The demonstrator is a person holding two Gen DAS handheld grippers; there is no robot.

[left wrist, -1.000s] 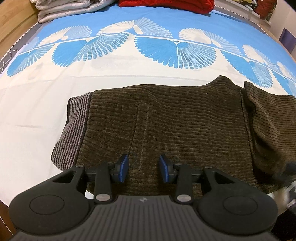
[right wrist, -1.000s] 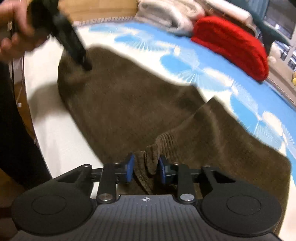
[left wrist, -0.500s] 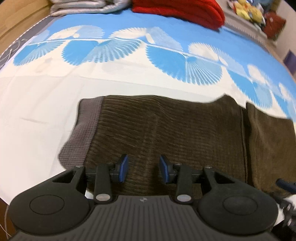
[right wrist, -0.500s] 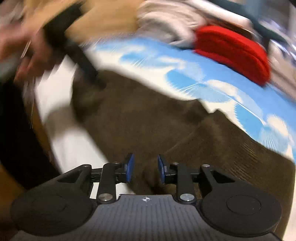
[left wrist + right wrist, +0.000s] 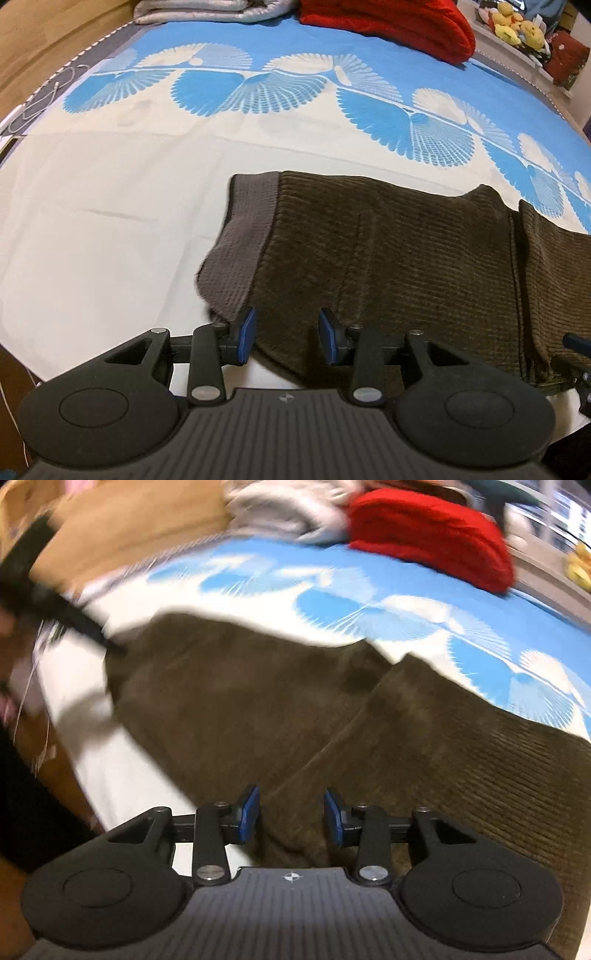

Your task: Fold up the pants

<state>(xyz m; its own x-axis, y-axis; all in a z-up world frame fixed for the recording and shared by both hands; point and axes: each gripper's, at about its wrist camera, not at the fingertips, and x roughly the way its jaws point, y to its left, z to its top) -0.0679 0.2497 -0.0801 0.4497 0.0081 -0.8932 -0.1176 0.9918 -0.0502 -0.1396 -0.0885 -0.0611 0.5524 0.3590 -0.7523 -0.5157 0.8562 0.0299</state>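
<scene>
Pants [image 5: 388,266] flat on bedsheet [image 5: 110,206], folded blankets [image 5: 384,22] behind at far edge.

Count, passive tally:
- One pair of brown corduroy pants [image 5: 388,266] is seen on the bed [image 5: 110,206], with one grey waistband [image 5: 240,240] showing.
- Two tools are counted: left tool [image 5: 287,336] and right tool [image 5: 291,819], two blue-padded fingers on each.
- One red folded textile [image 5: 388,22] and one grey folded blanket [image 5: 207,9] are seen at the far edge.
- Plush toys [image 5: 517,26] on a ledge: several, exact number cannot be told.
</scene>
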